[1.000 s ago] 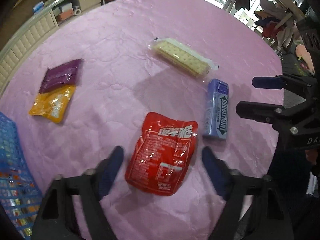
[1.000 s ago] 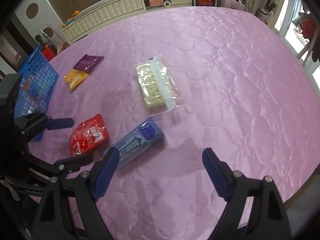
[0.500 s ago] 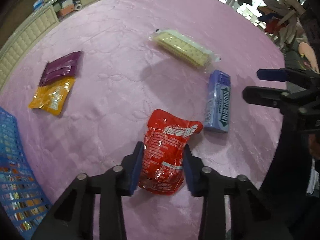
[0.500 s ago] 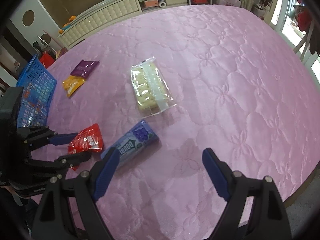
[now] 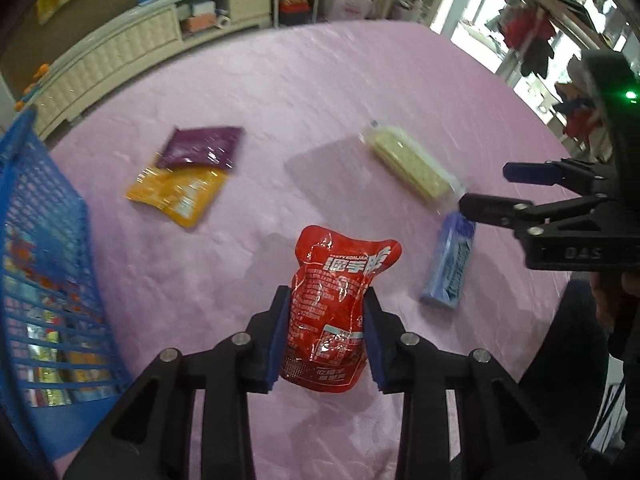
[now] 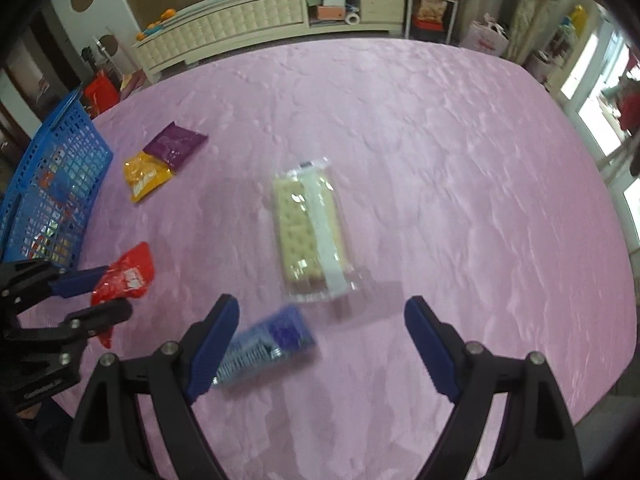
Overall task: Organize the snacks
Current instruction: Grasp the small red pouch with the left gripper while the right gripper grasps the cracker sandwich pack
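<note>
My left gripper is shut on a red snack pouch, pinching its lower half and holding it above the pink tablecloth. From the right wrist view the red pouch hangs between the left gripper's blue pads. My right gripper stands wide open over the cloth with nothing between its fingers. A blue gum pack lies just inside its left finger, and a clear cracker pack lies beyond. The right gripper shows at the right edge of the left wrist view.
A blue mesh basket with several packets inside stands at the left table edge. A purple pouch overlaps a yellow pouch near it. A cream cabinet runs behind the table. The cloth's right side is bare.
My left gripper closed on the red pouch and lifted it off the cloth, tilting toward the basket. The right gripper stayed open and shifted toward the cracker pack.
</note>
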The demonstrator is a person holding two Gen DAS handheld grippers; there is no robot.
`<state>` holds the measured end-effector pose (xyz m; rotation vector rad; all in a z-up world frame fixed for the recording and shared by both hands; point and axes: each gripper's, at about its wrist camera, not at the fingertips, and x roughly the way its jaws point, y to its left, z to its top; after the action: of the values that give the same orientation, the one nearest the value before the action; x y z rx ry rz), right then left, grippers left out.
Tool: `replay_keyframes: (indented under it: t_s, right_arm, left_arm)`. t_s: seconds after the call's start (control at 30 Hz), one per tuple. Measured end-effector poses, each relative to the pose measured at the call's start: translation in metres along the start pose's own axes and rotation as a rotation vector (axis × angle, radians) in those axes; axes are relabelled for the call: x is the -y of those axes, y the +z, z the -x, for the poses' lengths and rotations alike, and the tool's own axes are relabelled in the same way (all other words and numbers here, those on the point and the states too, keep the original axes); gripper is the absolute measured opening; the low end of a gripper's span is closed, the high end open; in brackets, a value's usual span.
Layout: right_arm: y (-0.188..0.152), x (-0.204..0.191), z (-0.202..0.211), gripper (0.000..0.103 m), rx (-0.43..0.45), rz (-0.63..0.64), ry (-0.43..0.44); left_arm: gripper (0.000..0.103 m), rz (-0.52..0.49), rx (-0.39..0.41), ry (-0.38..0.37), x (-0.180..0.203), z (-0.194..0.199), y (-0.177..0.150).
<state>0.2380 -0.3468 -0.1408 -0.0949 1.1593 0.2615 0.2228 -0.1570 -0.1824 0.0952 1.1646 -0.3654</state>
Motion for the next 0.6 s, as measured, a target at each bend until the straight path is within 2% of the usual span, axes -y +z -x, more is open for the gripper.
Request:
replay_keyframes:
  t_s: [0.2, 0.33, 0.43, 0.5, 0.6]
  right_arm:
    - [0.026, -0.011, -0.017, 0.088, -0.011, 0.070, 0.006]
    - [0.036, -0.020, -0.030, 0.088, -0.006, 0.142, -0.036]
    - [0.040, -0.019, -0.043, 0.087, -0.039, 0.157, -0.031]
    - [0.042, -0.017, -0.051, 0.079, -0.060, 0.150, -0.017]
    - [0.042, -0.015, -0.059, 0.077, -0.052, 0.155, -0.027]
  left_arm:
    - [0.032, 0.080, 0.029, 0.039, -0.019, 0.002, 0.011]
    - [0.032, 0.114, 0.031, 0.055, -0.023, -0.003, 0.015]
    - [0.032, 0.124, 0.031, 0.058, -0.022, -0.008, 0.027]
    - [0.032, 0.126, 0.034, 0.057, -0.022, -0.012, 0.030]
    - [0.032, 0.112, 0.030, 0.072, -0.019, -0.017, 0.031]
